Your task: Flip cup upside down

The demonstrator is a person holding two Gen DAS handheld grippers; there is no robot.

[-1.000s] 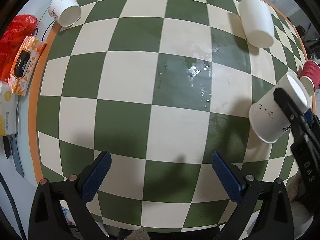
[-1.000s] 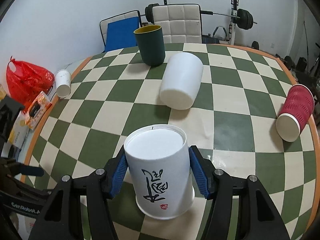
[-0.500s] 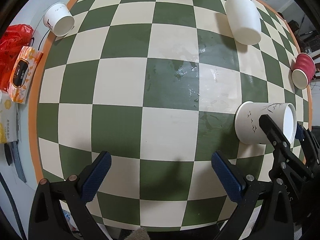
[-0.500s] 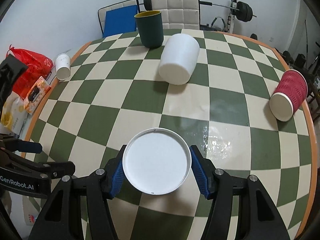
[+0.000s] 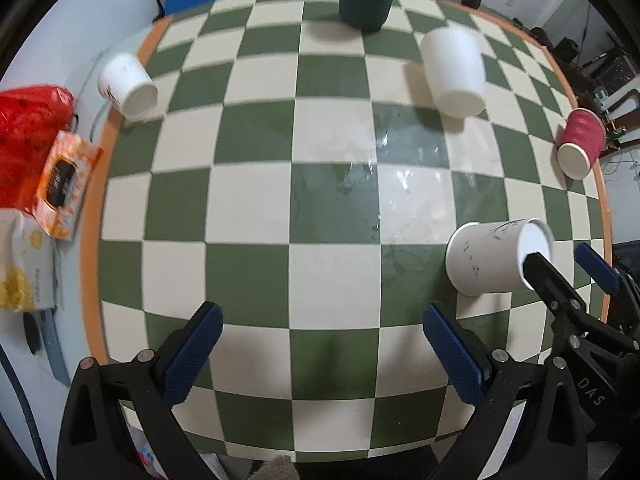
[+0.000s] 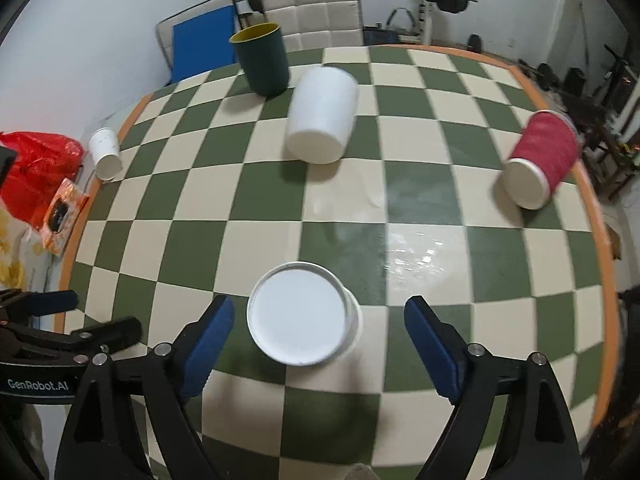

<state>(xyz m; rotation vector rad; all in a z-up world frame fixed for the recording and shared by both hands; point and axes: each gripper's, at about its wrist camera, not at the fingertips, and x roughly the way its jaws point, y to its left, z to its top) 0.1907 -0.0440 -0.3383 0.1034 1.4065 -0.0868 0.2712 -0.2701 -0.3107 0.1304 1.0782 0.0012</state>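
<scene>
A white paper cup with black writing (image 6: 298,314) stands upside down on the checkered table (image 6: 420,148), its flat bottom facing up. My right gripper (image 6: 316,332) is open, one blue pad on each side of the cup and apart from it. The cup shows in the left wrist view (image 5: 494,258) at the right, with the right gripper (image 5: 560,268) around its top. My left gripper (image 5: 320,344) is open and empty over the table's near edge.
A large white cup (image 6: 322,116) and a red ribbed cup (image 6: 542,158) lie on their sides. A dark green cup (image 6: 262,60) stands upright at the back. A small paper cup (image 6: 105,153), a red bag (image 6: 36,168) and an orange wipes pack (image 6: 62,210) are at the left edge.
The right gripper turned the paper cup over, set it mouth-down on the table, then opened and let go. The left gripper has tilted up a little.
</scene>
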